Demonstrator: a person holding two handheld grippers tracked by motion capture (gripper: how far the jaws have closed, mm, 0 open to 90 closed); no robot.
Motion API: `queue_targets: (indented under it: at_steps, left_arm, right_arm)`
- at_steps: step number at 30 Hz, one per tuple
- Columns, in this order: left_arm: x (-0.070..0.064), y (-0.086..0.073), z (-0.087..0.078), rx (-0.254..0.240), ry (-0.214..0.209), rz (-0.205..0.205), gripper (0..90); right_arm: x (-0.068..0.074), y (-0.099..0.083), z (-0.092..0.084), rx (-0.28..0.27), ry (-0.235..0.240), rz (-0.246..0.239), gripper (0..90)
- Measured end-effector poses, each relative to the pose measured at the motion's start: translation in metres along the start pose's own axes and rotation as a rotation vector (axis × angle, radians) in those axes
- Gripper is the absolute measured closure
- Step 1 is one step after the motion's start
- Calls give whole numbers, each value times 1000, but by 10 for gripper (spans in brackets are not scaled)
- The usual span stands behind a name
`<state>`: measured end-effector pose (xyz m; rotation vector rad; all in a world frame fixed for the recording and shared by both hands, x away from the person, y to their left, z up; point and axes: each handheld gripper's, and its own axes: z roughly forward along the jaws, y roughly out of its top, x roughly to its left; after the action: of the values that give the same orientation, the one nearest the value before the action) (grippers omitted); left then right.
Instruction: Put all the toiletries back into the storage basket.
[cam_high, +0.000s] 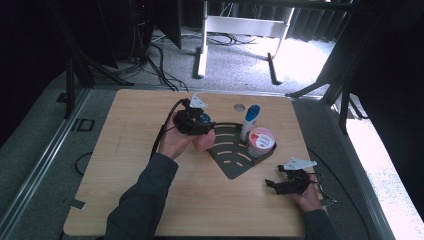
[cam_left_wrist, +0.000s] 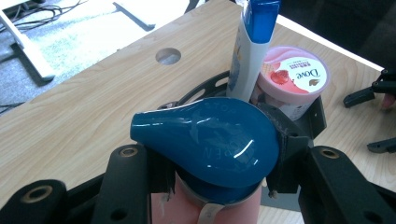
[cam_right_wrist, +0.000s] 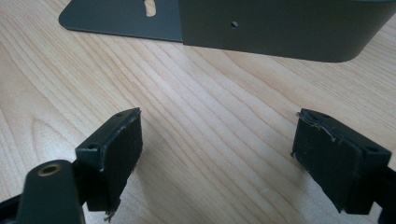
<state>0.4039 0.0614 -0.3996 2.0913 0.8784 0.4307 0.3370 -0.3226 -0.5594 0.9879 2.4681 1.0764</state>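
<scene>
**Left gripper holds pink bottle at the rack's edge; right gripper idle**

Inspection from the person's side of the table. The left gripper (cam_high: 192, 121) is clamped on a pink bottle (cam_high: 204, 141) with a blue teardrop cap (cam_left_wrist: 205, 140). In the left gripper view the jaws stand either side of the bottle's neck just under that cap, pressed in on it. The bottle hangs upright, its long axis vertical, cap uppermost.

Position: the bottle sits at the near left edge of the dark fan-shaped rack (cam_high: 231, 159), over or against the slotted base plate. Whether its foot rests on the plate or is just clear of it cannot be told from here.

Already standing in the rack, at its far curved wall: a white tube with a blue cap (cam_high: 249, 122) and, touching it on the right, a pink-lidded Dove tub (cam_high: 261, 140).

The deciding relation, in my judgement: the free space lies on the rack plate forward and to the right of the held bottle, between it and the tube. The left hand is the nearer one and already carries the load.

The right gripper (cam_high: 289, 184) rests low on the wooden table (cam_high: 125, 165) near the front right corner, well apart from the rack. Its jaws stand wide apart with nothing between them.
</scene>
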Motion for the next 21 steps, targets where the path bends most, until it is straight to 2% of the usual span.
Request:
queue_targets:
  at_steps: [6, 21]
  left_arm:
    - [0, 2, 5, -3, -1, -13, 529]
    - [-2, 8, 12, -1, 2, -15, 529]
  right_arm:
    - [0, 0, 0, 0, 0, 0, 157]
    - [0, 0, 0, 0, 0, -1, 157]
